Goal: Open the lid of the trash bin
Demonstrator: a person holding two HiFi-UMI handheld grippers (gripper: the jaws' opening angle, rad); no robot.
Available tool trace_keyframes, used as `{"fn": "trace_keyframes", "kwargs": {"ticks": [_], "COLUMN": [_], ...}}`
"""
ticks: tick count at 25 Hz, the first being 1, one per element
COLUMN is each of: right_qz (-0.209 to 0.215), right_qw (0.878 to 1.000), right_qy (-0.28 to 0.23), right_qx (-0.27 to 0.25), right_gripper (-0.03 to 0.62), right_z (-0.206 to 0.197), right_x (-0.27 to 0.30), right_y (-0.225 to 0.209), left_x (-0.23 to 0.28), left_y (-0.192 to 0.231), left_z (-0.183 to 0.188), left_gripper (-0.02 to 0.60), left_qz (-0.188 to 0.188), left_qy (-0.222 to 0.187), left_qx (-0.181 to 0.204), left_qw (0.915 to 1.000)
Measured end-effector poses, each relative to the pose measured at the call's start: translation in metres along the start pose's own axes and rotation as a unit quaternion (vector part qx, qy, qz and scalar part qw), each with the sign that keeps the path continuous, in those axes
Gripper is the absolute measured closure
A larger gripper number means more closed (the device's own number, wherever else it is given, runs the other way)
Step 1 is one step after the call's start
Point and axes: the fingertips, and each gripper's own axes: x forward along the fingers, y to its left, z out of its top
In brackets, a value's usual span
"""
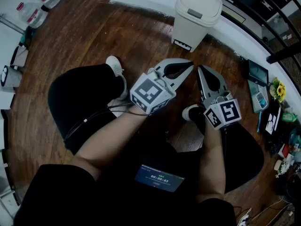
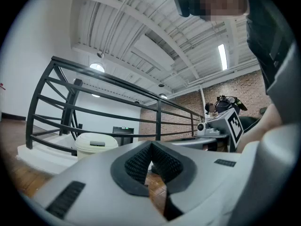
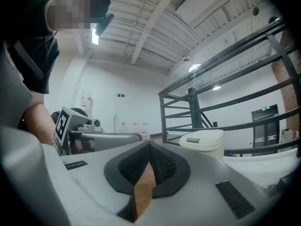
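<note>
Trash bin [image 1: 196, 14] sat far, lid [image 1: 202, 1] down; L gripper [image 1: 189, 66] & R gripper [image 1: 201, 68] pinched closed, empty, aimed binward, prob. lining up.

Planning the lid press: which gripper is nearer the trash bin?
Left, narrowly. The left gripper points at the trash bin; the right gripper sits beside the left, slightly farther back.

We note left gripper [image 2: 151, 144] jaws together, empty; bin [image 2: 96, 144] beyond, left of tips, lid down; right gripper [image 2: 190, 141] to right.
</note>
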Motion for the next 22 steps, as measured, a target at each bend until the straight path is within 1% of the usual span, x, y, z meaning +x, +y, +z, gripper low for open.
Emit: {"fn": "trace_keyframes", "kwargs": {"ticks": [3, 6, 10, 13, 16, 19, 22], "right_qz": [-0.001, -0.005, -0.013, -0.024, -0.033, -0.038, -0.049], "right_qw": [1.000, 1.000, 0.999, 0.998, 0.997, 0.996, 0.993], "right_qy": [0.008, 0.020, 0.024, 0.028, 0.040, 0.058, 0.071], "right_qx": [-0.003, 0.004, 0.032, 0.051, 0.062, 0.062, 0.074], "right_gripper": [0.568, 0.568, 0.568, 0.568, 0.568, 0.568, 0.568], "right_z": [-0.004, -0.013, -0.025, -0.036, -0.046, -0.060, -0.076], "right_x": [0.015, 0.031, 0.058, 0.077, 0.097, 0.116, 0.136], "right_y": [-0.012, -0.027, -0.057, -0.080, -0.100, -0.116, -0.130], "left_x": [0.011, 0.021, 0.040, 0.054, 0.067, 0.077, 0.081], "left_y": [0.014, 0.033, 0.065, 0.088, 0.107, 0.124, 0.148], "left_z": [-0.002, -0.008, -0.021, -0.032, -0.044, -0.061, -0.077], "left_gripper": [0.545, 0.545, 0.545, 0.545, 0.545, 0.545, 0.544], "left_qz": [0.006, 0.013, 0.029, 0.038, 0.044, 0.041, 0.050], "left_qy": [0.007, 0.016, 0.030, 0.039, 0.056, 0.081, 0.098], "left_qx": [-0.001, -0.008, -0.016, -0.033, -0.039, -0.037, -0.052], "left_qw": [1.0000, 0.9998, 0.9990, 0.9980, 0.9967, 0.9952, 0.9926]}}
